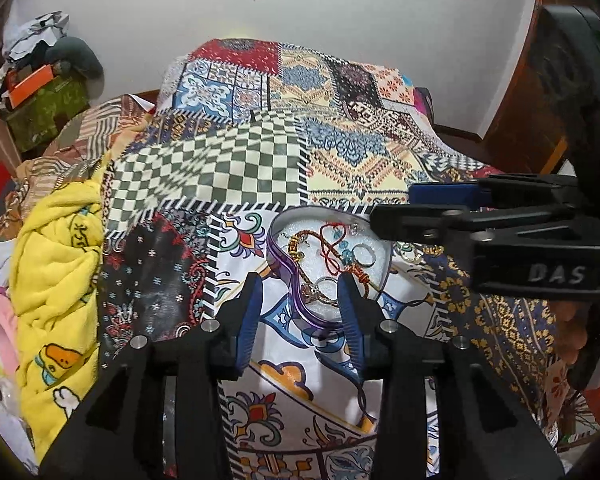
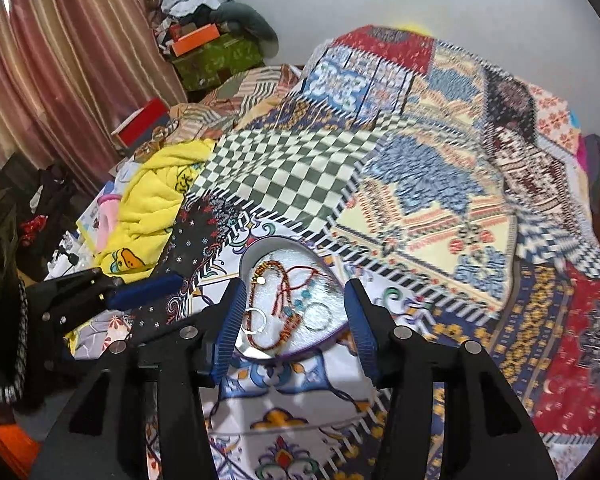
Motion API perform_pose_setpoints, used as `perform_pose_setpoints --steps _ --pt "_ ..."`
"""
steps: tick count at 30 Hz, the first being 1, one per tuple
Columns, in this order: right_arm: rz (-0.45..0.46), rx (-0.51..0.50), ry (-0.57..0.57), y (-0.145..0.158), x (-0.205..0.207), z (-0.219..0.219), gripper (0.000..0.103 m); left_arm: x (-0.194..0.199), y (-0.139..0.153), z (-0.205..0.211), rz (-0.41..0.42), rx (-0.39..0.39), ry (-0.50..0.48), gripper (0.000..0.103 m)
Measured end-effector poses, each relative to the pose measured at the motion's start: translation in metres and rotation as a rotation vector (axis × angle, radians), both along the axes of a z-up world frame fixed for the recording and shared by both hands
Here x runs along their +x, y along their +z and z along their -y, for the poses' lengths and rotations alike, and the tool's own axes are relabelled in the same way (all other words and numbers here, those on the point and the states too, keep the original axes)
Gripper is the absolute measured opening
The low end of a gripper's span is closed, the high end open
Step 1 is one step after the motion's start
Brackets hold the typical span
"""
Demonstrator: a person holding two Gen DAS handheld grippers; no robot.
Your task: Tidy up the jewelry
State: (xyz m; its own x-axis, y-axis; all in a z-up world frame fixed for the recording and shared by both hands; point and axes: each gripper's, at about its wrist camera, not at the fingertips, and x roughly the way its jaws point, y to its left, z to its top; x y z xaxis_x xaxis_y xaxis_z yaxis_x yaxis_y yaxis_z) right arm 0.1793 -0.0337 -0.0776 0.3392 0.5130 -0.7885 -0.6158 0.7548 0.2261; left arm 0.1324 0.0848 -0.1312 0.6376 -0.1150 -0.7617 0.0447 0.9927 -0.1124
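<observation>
Plainly, the heart-shaped jewelry box (image 1: 284,256) lies open-topped on the patchwork bedspread (image 1: 236,168), a purple translucent wall around a white foam floor. In the left wrist view its long axis runs from the pointed tip at about 6 o'clock up to the rounded lobes at 12, and the tip sits between the fingers of the left gripper (image 1: 300,308), whose jaws are parted with nothing pinched; whether they touch the wall cannot be told. On the foam lies a tangle: a red and brown threaded bracelet (image 1: 332,248) with turquoise beads, a silver ring (image 1: 366,255) toward 3 o'clock, and more rings (image 1: 320,292) near the tip. In the right wrist view the box (image 2: 252,252) shows its tip toward 5 o'clock, and the right gripper (image 2: 296,316) stands spread wide on either side of it, grasping nothing. From the left camera that right gripper (image 1: 396,212) reaches in from 3 o'clock over the box's far rim. A yellow cartoon-print blanket (image 1: 56,272) is heaped at 9 o'clock.
</observation>
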Motion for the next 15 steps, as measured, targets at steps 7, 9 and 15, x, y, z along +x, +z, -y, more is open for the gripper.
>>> perform_pose_setpoints --steps 7,9,15 --pt "0.093 -0.021 -0.060 0.022 -0.009 0.038 0.048 -0.011 0.022 0.012 0.035 0.013 0.004 0.046" --pt "0.113 -0.031 -0.075 0.025 -0.012 0.049 0.048 -0.013 0.025 0.020 0.037 0.012 -0.005 0.046" --pt "0.134 -0.064 -0.112 0.023 -0.020 0.080 0.048 -0.016 0.019 0.042 0.017 -0.008 -0.036 0.046"
